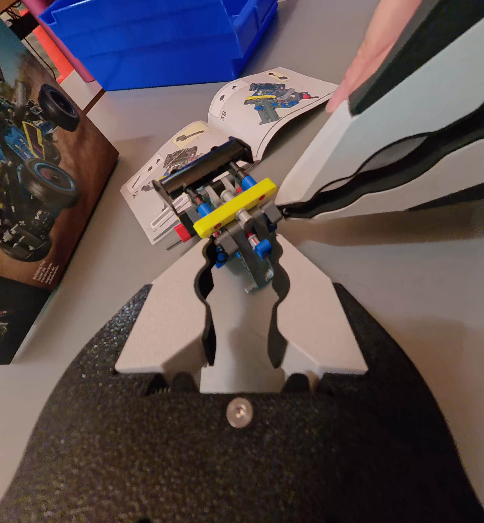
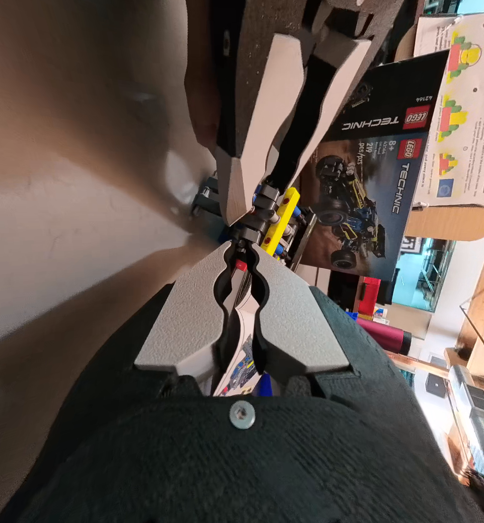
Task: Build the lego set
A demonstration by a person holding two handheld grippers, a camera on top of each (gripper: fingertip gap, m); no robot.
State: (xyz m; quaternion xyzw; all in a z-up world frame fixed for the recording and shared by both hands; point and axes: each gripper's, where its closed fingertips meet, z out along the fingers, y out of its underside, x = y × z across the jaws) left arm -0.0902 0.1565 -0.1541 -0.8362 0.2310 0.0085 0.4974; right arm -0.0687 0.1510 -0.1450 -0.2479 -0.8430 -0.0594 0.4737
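My left gripper (image 1: pixel 243 249) is shut on a small brick assembly (image 1: pixel 229 215) of grey beams, a yellow beam, blue pins and a black panel. It holds the assembly tilted above the grey table (image 1: pixel 390 297). My right gripper (image 1: pixel 284 212) comes in from the right, and its tips are closed at a grey connector on the assembly's side. In the right wrist view my right gripper (image 2: pixel 242 243) is shut on a small black pin (image 2: pixel 240 244) at that connector. The left gripper (image 2: pixel 256 198) reaches in from above, with its fingers on either side of the assembly (image 2: pixel 280 218).
An open instruction booklet (image 1: pixel 263 113) lies on the table behind the assembly. A blue bin (image 1: pixel 161 42) stands at the back. The toy set's box (image 1: pixel 31 169) stands at the left and also shows in the right wrist view (image 2: pixel 376 184). A hand (image 1: pixel 359 65) holds the right gripper. Left and right tips are no more than a few centimetres apart.
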